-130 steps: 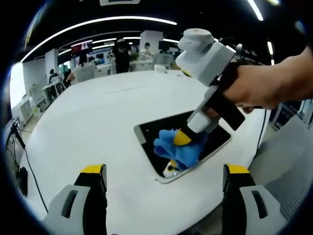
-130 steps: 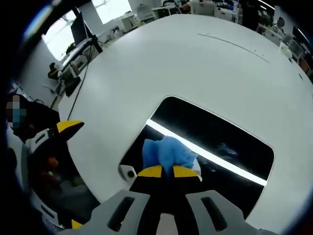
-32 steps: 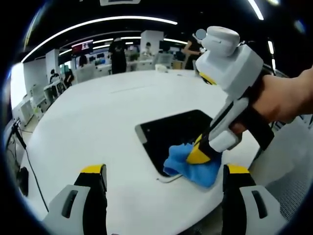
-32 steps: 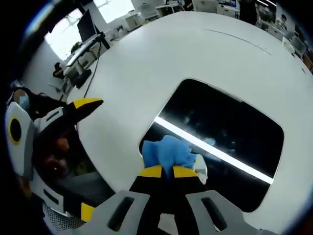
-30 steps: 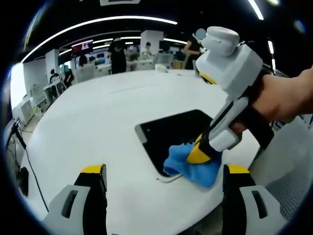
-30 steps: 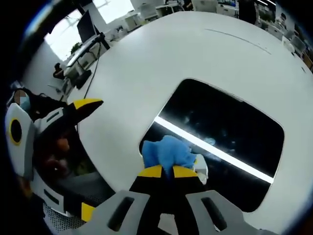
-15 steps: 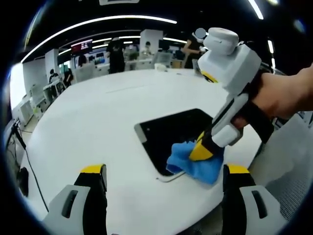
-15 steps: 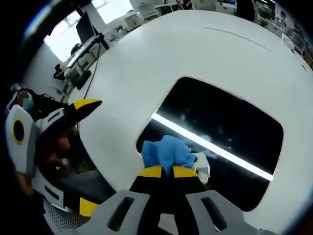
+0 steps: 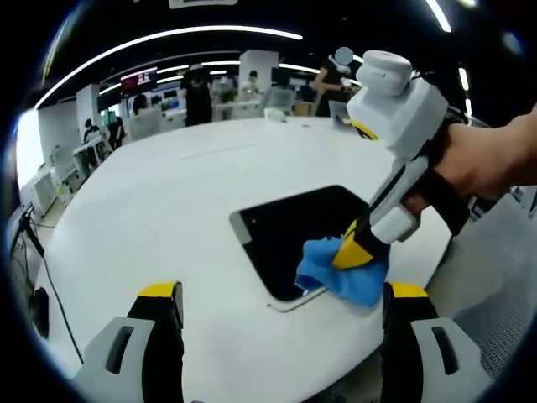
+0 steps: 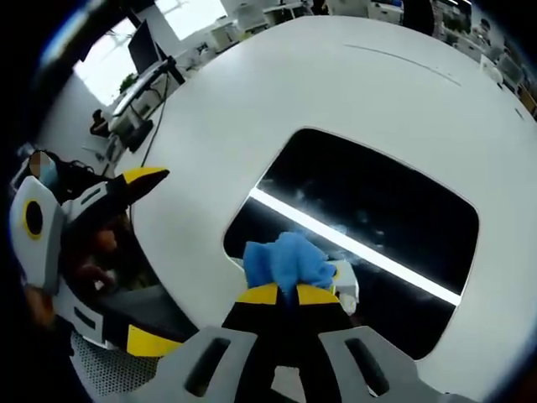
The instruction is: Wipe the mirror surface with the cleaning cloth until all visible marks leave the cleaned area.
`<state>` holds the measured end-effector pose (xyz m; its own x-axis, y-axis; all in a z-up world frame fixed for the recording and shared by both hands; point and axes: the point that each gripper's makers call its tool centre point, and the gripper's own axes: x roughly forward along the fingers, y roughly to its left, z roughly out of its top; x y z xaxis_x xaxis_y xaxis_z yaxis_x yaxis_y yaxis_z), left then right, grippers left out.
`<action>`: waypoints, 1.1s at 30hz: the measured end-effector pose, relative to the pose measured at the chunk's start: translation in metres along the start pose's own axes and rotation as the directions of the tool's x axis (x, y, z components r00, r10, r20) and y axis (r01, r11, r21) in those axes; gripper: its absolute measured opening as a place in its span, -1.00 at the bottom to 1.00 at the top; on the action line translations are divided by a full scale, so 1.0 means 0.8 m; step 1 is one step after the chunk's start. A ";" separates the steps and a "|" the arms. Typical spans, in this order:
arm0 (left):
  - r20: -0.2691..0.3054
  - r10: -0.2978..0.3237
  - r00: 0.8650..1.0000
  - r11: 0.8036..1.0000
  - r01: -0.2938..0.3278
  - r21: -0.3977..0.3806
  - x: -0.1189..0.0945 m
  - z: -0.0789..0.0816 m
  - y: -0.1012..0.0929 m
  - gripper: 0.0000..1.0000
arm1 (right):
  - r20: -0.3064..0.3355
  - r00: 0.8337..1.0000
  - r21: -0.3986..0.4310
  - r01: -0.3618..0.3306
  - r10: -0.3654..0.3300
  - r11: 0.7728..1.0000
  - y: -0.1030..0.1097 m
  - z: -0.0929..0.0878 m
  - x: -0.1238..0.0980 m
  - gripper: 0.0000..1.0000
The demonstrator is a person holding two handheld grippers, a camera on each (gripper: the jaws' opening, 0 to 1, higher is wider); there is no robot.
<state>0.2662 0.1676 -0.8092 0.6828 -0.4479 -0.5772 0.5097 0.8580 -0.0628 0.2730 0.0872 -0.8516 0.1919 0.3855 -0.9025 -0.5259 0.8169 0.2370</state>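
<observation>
Mirror (image 9: pixel 294 239), one; cloth (image 10: pixel 285 262), one, clamped by right hand-held gripper (image 10: pixel 279 294); left hand-held gripper (image 9: pixel 281 295) spread, empty.

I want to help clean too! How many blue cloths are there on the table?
1. The blue cloth is pinched in the right tool, resting on the near edge of the mirror on the white table. Another could be hidden outside these views.

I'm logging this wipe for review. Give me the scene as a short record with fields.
surface: white round table
mirror: dark mirror lying flat on the table
cloth: blue cleaning cloth on the mirror's near edge
right claw: right claw shut on the cloth
left claw: left claw open, holding nothing
marks: faint smudges visible near the reflected light strip
</observation>
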 end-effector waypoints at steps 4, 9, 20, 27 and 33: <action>-0.001 -0.002 1.000 1.000 0.002 0.001 0.000 0.000 -0.001 0.98 | 0.001 1.000 0.001 0.002 -0.002 1.000 -0.003 -0.002 -0.001 -1.00; -0.003 -0.006 1.000 1.000 0.006 0.003 0.001 -0.001 -0.002 0.98 | 0.002 1.000 0.004 0.001 -0.001 1.000 -0.004 -0.002 -0.002 -1.00; -0.002 -0.010 1.000 1.000 0.010 0.004 0.001 -0.001 -0.003 0.98 | -0.001 1.000 0.015 0.002 -0.002 1.000 -0.009 -0.004 -0.004 -1.00; 0.000 -0.011 1.000 1.000 0.011 0.000 0.002 -0.001 -0.003 0.98 | -0.007 1.000 0.017 0.002 -0.001 1.000 -0.010 -0.003 -0.003 -1.00; 0.001 -0.013 1.000 1.000 0.013 0.000 0.002 0.000 -0.004 0.98 | -0.016 1.000 0.019 0.000 0.000 1.000 -0.009 -0.003 -0.003 -1.00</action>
<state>0.2653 0.1643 -0.8099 0.6769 -0.4590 -0.5754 0.5183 0.8523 -0.0703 0.2743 0.0792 -0.8522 0.1791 0.3787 -0.9080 -0.5102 0.8249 0.2434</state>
